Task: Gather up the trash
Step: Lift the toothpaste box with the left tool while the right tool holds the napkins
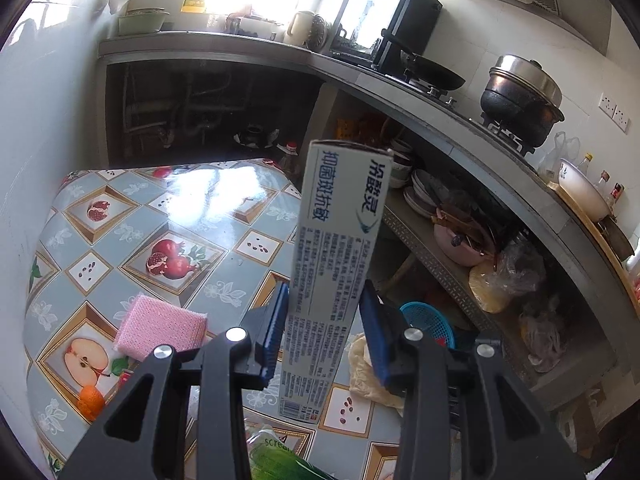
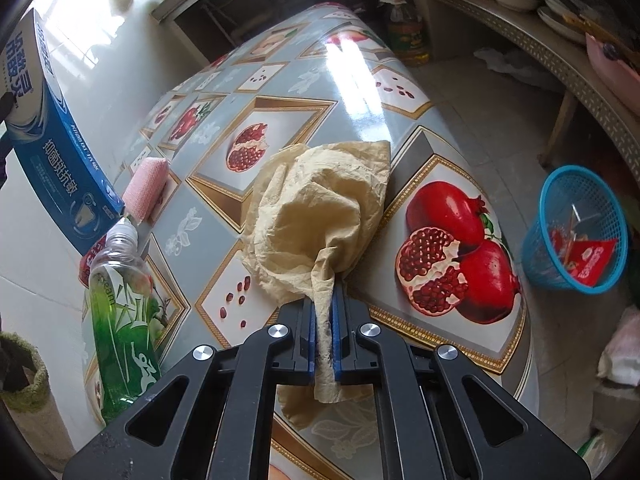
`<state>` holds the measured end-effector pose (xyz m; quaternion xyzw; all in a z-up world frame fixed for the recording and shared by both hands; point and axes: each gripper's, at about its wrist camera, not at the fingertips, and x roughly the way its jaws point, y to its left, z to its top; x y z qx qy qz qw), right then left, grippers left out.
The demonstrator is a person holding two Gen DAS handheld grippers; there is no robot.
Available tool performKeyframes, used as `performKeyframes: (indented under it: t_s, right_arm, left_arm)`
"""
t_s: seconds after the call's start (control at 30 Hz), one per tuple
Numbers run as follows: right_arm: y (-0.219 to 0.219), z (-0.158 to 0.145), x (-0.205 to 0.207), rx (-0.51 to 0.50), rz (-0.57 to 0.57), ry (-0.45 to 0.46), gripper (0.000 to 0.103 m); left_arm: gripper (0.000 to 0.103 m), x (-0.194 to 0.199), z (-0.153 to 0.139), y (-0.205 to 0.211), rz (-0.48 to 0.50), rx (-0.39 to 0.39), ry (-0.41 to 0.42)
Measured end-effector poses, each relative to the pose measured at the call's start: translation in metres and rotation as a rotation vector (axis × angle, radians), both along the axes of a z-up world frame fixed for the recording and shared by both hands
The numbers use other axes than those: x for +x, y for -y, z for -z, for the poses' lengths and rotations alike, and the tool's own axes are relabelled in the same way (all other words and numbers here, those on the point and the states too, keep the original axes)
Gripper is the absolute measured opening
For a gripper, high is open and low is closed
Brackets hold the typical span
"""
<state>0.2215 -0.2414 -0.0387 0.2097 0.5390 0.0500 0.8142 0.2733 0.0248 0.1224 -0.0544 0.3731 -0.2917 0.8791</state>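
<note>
My left gripper (image 1: 324,304) is shut on a long toothpaste box (image 1: 336,264) and holds it upright above the fruit-patterned table (image 1: 120,216). The box also shows at the left of the right wrist view (image 2: 52,140). My right gripper (image 2: 325,300) is shut on a fold of crumpled beige tissue paper (image 2: 320,208) that lies on the table (image 2: 420,128). The paper shows under the left gripper too (image 1: 368,372). A blue mesh trash basket (image 2: 576,228) with red wrappers inside stands on the floor right of the table; it also shows in the left wrist view (image 1: 428,320).
On the table lie a pink sponge (image 1: 160,328), an orange peel (image 1: 90,400) and a green plastic bottle (image 2: 120,320). A kitchen counter with a pot (image 1: 520,104) and pan curves along the right, with a shelf of dishes (image 1: 420,192) below. An oil bottle (image 2: 406,28) stands on the floor.
</note>
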Motion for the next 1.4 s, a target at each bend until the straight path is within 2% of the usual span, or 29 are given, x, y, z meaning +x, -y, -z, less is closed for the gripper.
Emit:
performKeyframes:
  t_s: [1.4]
  right_arm:
    - [0.013,-0.008,-0.007,0.01,0.027,0.011,0.005]
  left_arm:
    - [0.035,-0.003,0.01,0.011,0.014,-0.002,0.006]
